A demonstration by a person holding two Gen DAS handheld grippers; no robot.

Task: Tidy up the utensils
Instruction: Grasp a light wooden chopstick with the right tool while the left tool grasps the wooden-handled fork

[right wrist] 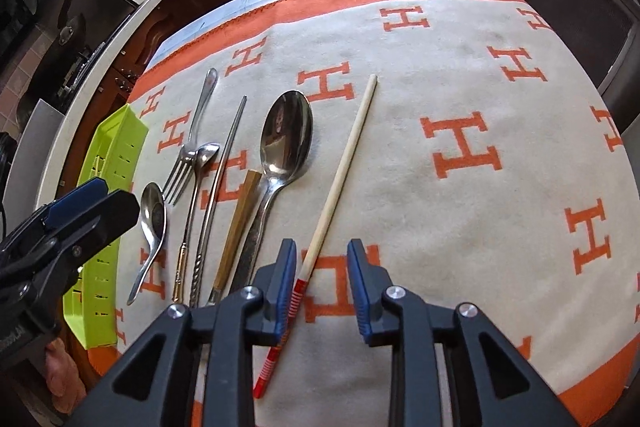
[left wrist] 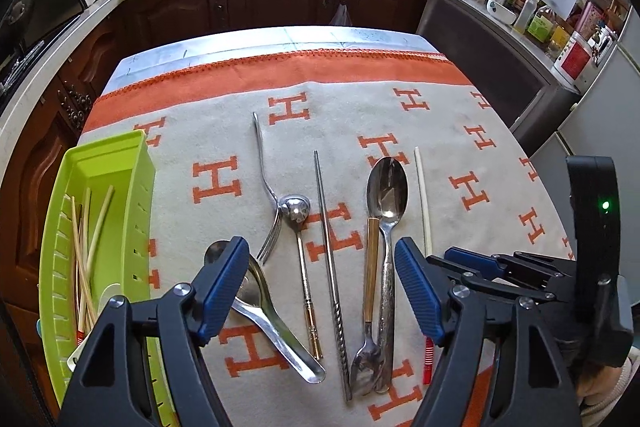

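Several utensils lie in a row on the H-patterned cloth point(left wrist: 460, 131): a fork point(left wrist: 266, 195), a small gold-handled ladle spoon point(left wrist: 295, 209), a metal chopstick point(left wrist: 328, 247), a gold-handled utensil point(left wrist: 371, 267), a large spoon point(left wrist: 387, 187), a soup spoon point(left wrist: 256, 291) and a wooden chopstick point(right wrist: 344, 163) with a red-striped end. My left gripper point(left wrist: 320, 287) hovers open above the ladle spoon and metal chopstick, with nothing between its pads. My right gripper point(right wrist: 322, 263) is open low over the cloth. The wooden chopstick lies between its fingers, close to the left pad point(right wrist: 285, 267), ungripped.
A lime-green tray point(left wrist: 108, 187) at the cloth's left edge holds several wooden chopsticks point(left wrist: 86, 247). The cloth to the right of the wooden chopstick is bare. Kitchen counters, dark cabinets and a sink surround the table on the far side.
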